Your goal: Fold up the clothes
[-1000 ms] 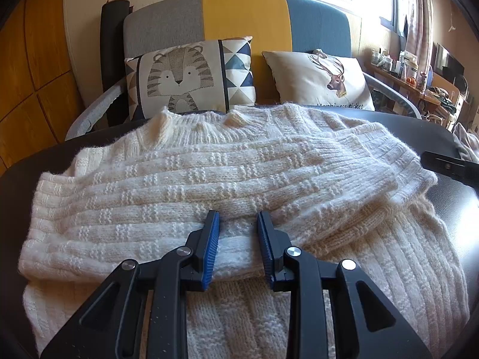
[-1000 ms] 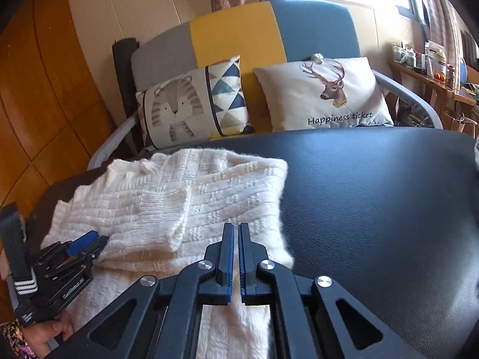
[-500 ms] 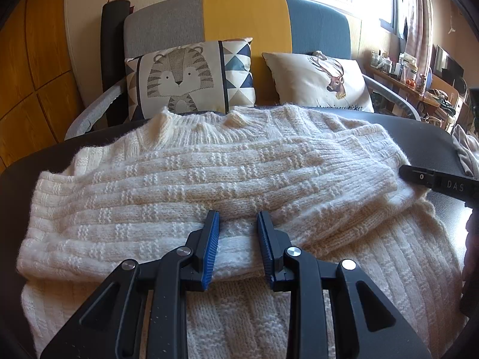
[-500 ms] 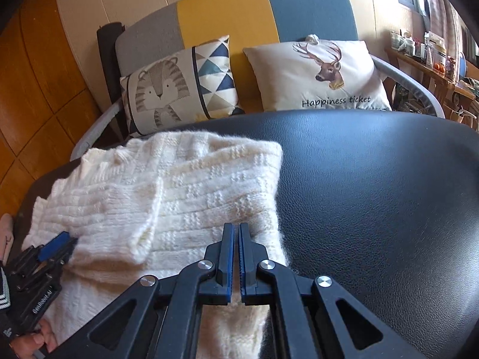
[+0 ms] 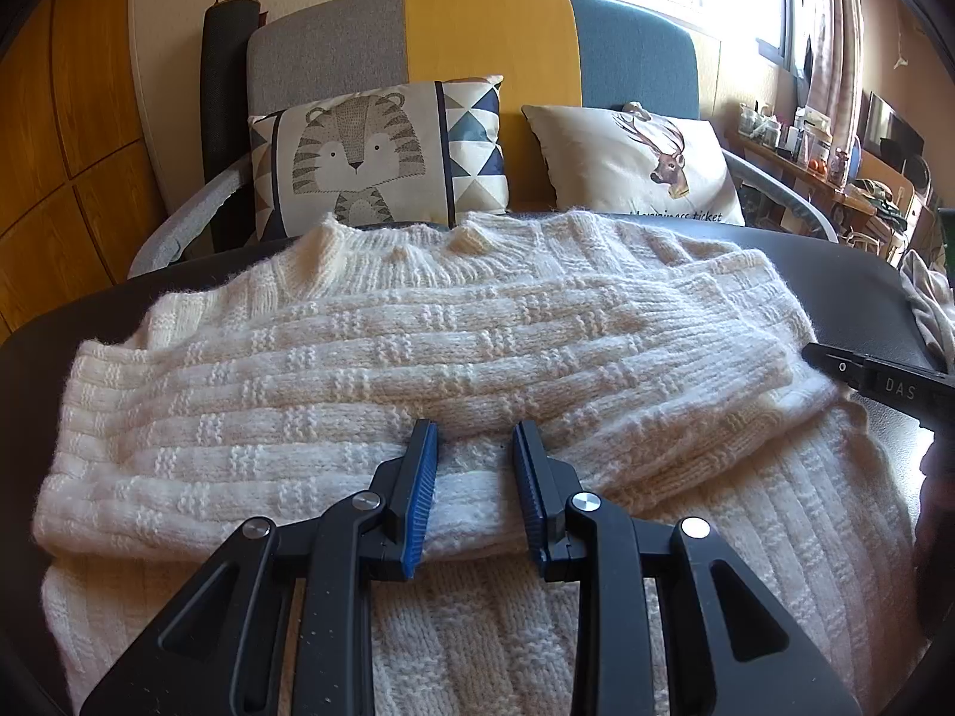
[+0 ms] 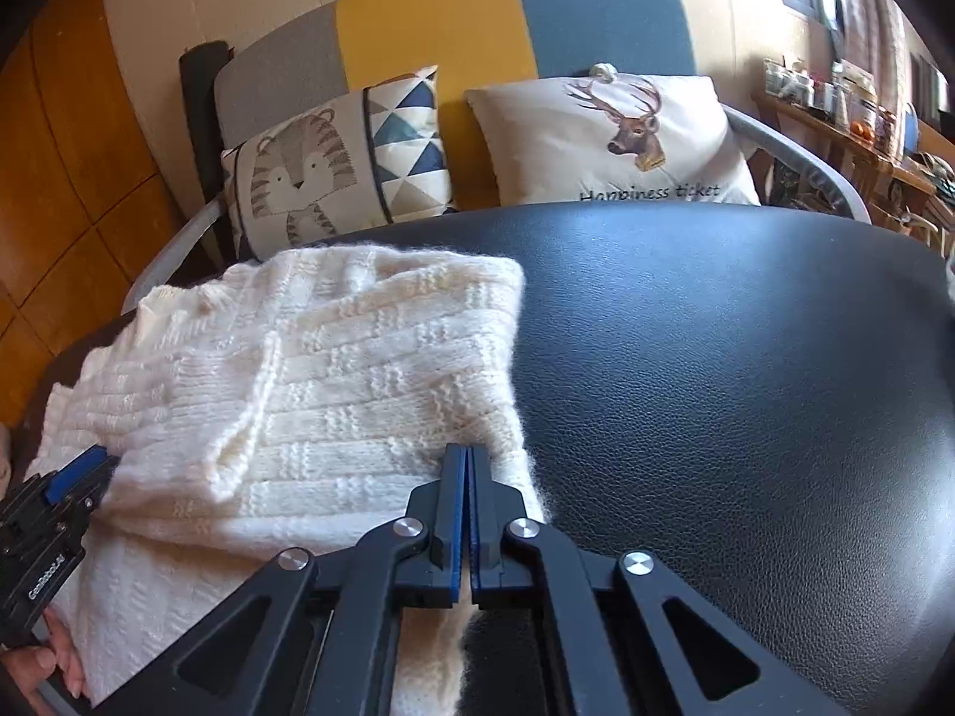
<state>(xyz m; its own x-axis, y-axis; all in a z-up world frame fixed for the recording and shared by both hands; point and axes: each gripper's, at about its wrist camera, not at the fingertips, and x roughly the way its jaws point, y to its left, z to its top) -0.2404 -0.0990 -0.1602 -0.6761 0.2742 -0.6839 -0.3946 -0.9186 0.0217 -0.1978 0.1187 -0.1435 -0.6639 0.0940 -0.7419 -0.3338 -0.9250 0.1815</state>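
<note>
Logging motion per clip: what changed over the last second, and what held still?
The right gripper, shut with nothing visibly between its pads, came down toward the sweater's right edge. The left gripper kept still, part open over the folded sleeve, and the sweater lay unchanged.

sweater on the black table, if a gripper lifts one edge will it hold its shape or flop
The sweater would probably flop: its chunky knit already drapes in soft folds. Its fuzzy surface likely gives the pads good grip. On the smooth table it may slide when pushed.
</note>
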